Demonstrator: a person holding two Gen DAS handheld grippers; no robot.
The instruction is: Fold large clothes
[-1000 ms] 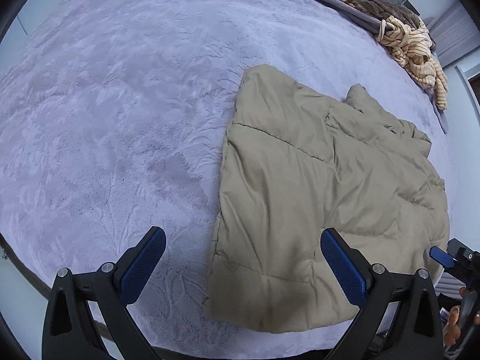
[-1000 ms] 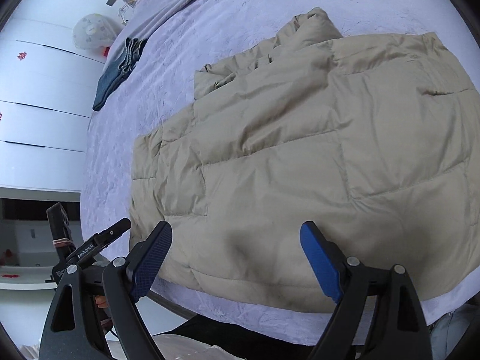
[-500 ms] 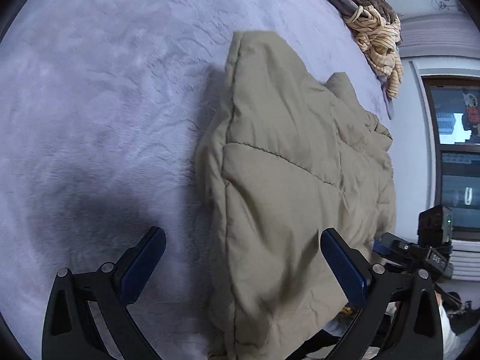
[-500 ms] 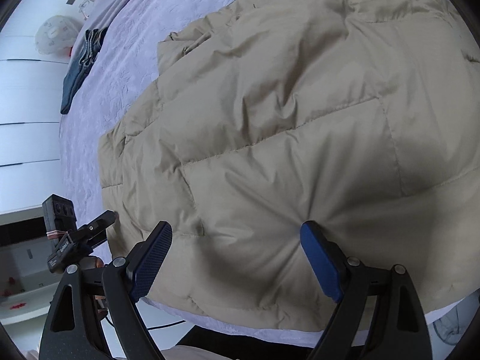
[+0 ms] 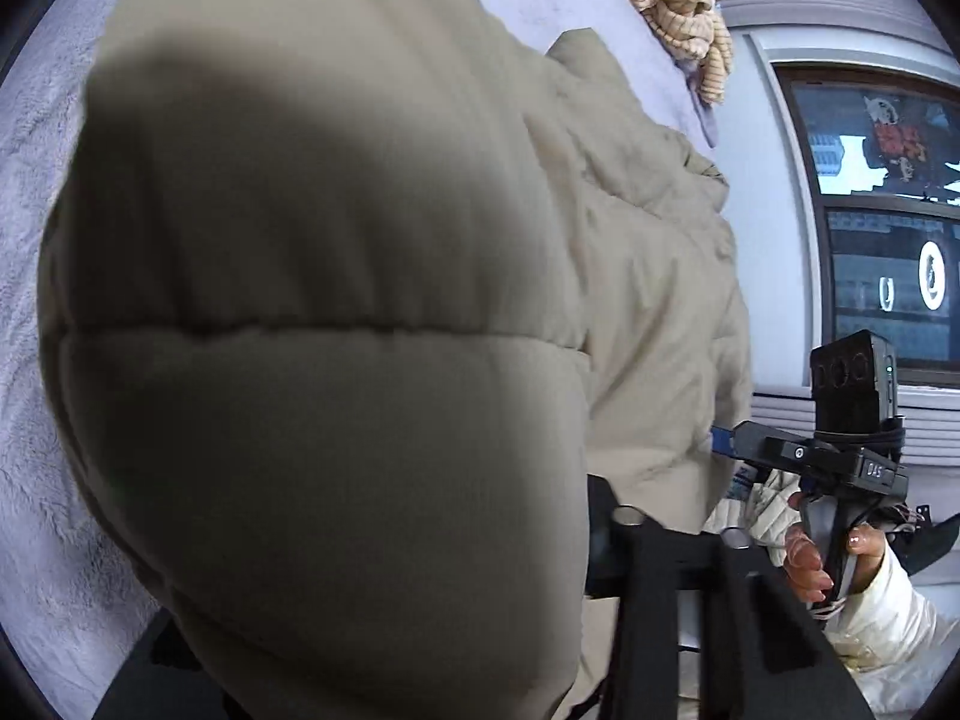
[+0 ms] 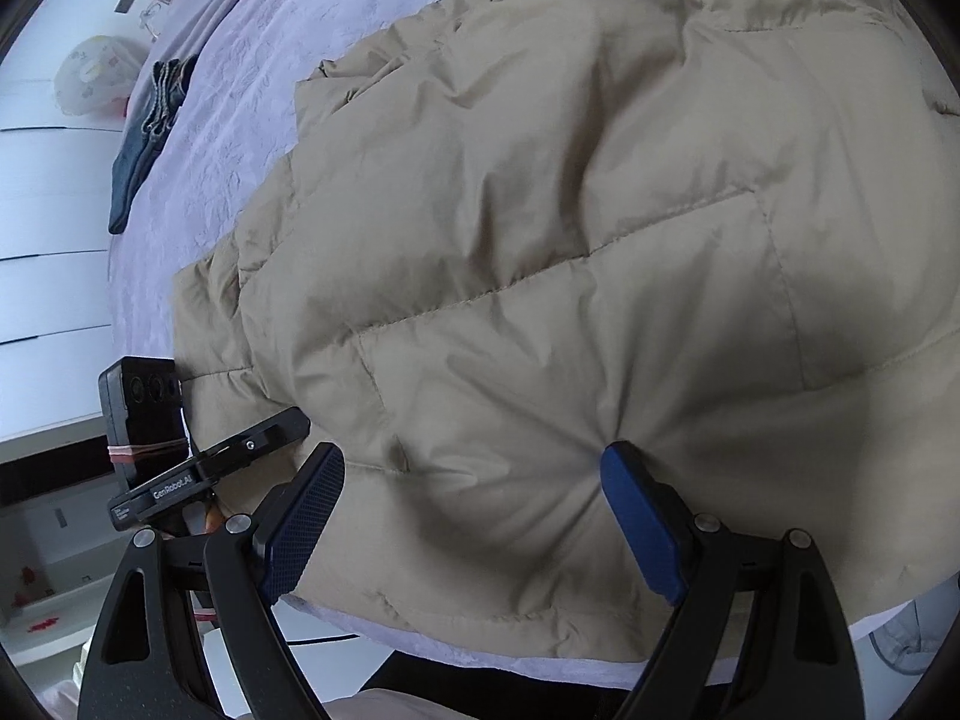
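My left gripper [image 6: 264,450], its state hidden, has plunged into the puffer jacket [image 6: 570,252] hem while my right gripper [image 6: 474,522] stays spread there, ready to grasp.

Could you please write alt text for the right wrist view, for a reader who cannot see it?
A puffy beige quilted jacket lies spread on a lavender bedspread, filling most of the frame. The right gripper hangs over its near hem with blue pads wide apart. The left gripper reaches the jacket's left edge.

Both grippers low in their frames.
Right gripper [image 6: 474,516] has jaws spread wide at lower centre; left gripper [image 6: 264,441] appears lower left, its jaws hidden.
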